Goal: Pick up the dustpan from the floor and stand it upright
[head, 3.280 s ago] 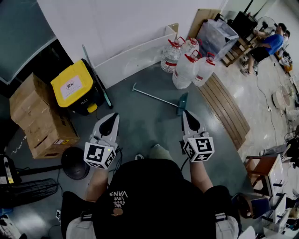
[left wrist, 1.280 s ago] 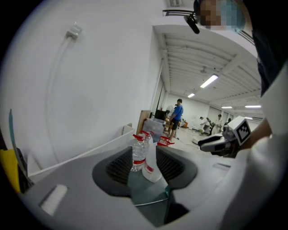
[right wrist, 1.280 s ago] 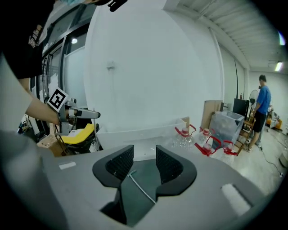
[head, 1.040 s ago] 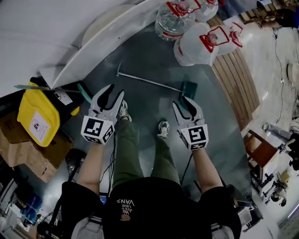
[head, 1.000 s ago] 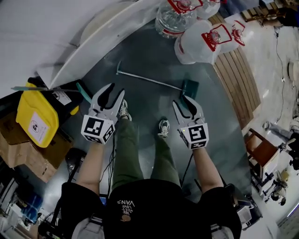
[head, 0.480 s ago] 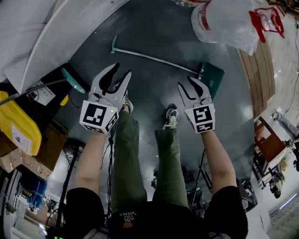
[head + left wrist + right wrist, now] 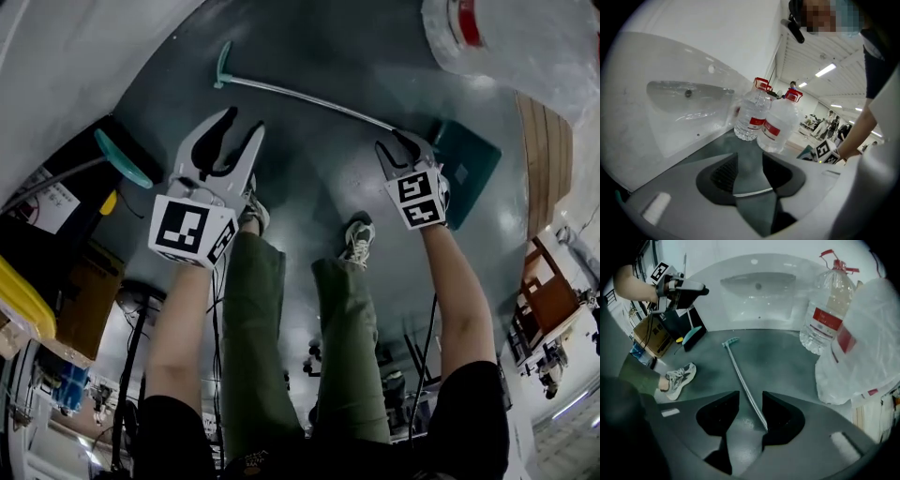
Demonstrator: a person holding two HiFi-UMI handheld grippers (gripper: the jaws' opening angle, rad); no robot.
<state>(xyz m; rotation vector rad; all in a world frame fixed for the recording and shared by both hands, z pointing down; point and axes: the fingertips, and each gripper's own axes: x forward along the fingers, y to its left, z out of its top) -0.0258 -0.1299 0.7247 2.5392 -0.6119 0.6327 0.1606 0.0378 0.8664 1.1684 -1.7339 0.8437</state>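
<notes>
Loosely, the dustpan (image 7: 472,161) handle (image 7: 740,376) is flanked by the right gripper (image 7: 405,150), jaws apart. Left gripper (image 7: 231,127) is held parted, empty.

Water bottles (image 7: 779,125) ahead (tool (image 7: 749,158) spread)

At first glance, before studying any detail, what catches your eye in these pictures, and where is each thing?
A teal dustpan lies flat on the grey floor at right, its long metal handle running up-left. The right tool hangs low over that handle, jaws apart on either side of it, while the left tool is open and empty at left. Large water bottles crowd the top right corner.
</notes>
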